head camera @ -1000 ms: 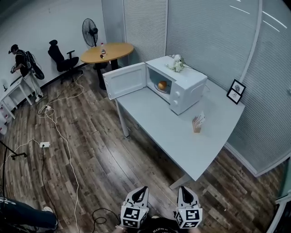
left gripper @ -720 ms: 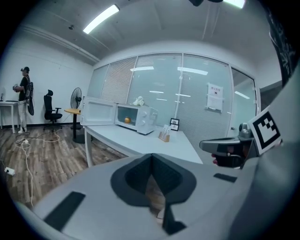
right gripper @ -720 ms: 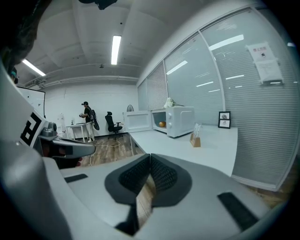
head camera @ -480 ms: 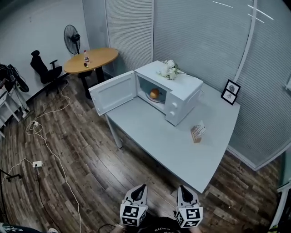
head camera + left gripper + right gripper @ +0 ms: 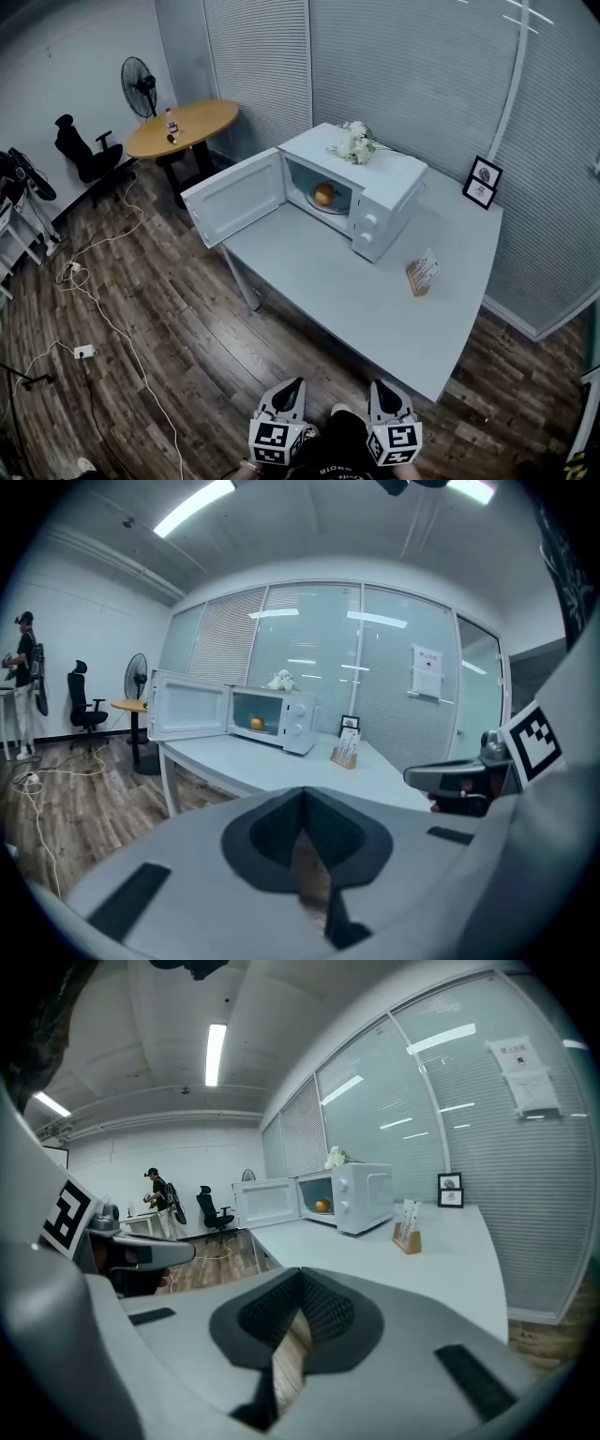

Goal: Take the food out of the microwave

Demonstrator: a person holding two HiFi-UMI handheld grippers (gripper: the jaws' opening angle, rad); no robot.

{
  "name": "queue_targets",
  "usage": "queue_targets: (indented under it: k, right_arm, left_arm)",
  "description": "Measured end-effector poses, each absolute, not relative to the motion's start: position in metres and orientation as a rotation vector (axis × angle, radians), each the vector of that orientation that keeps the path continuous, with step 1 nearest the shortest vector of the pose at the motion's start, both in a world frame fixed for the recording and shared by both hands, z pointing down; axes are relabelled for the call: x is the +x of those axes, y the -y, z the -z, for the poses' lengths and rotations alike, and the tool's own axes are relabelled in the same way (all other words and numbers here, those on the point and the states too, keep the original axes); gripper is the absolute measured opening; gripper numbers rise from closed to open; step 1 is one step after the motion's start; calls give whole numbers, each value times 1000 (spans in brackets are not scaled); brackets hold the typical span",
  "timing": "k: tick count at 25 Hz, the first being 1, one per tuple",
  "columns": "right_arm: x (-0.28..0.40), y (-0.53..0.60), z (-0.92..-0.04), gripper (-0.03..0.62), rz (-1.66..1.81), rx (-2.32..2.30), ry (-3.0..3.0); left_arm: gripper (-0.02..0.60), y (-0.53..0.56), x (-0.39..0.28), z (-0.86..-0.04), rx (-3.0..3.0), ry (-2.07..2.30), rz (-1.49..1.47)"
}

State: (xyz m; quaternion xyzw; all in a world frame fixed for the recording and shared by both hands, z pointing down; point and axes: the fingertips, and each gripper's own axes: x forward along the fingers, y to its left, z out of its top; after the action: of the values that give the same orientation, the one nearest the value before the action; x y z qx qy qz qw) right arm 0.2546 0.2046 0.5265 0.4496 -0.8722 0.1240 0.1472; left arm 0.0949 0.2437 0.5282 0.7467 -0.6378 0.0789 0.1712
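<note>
Food [image 5: 324,194], round and orange, is seen inside microwave [image 5: 389,178]. Door [image 5: 236,197] is swung wide, so reach-in is left unobstructed. Left gripper [image 5: 294,386] and right gripper [image 5: 377,386] are held low, well apart from surface [image 5: 356,291]. Fingers of both are clenched, nothing grasped; approach is judged pending. Print on card stand [image 5: 422,275] cannot be read.

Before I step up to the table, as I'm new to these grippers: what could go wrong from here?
1. The microwave door hangs open, out past the edge of the table; a gripper could knock it on the way in.
2. The orange food looks round and sits inside the microwave; it might roll when gripped.
3. The left gripper and right gripper both have their fingers together; they must open first.
</note>
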Motion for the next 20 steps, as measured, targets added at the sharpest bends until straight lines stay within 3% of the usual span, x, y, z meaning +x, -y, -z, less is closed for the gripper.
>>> queue_targets:
  k: [20]
  right_arm:
    - [181,-30,-547,3,-345,1113,2536]
  left_arm:
    - [8,-119,23,-543,1910,1889,-204]
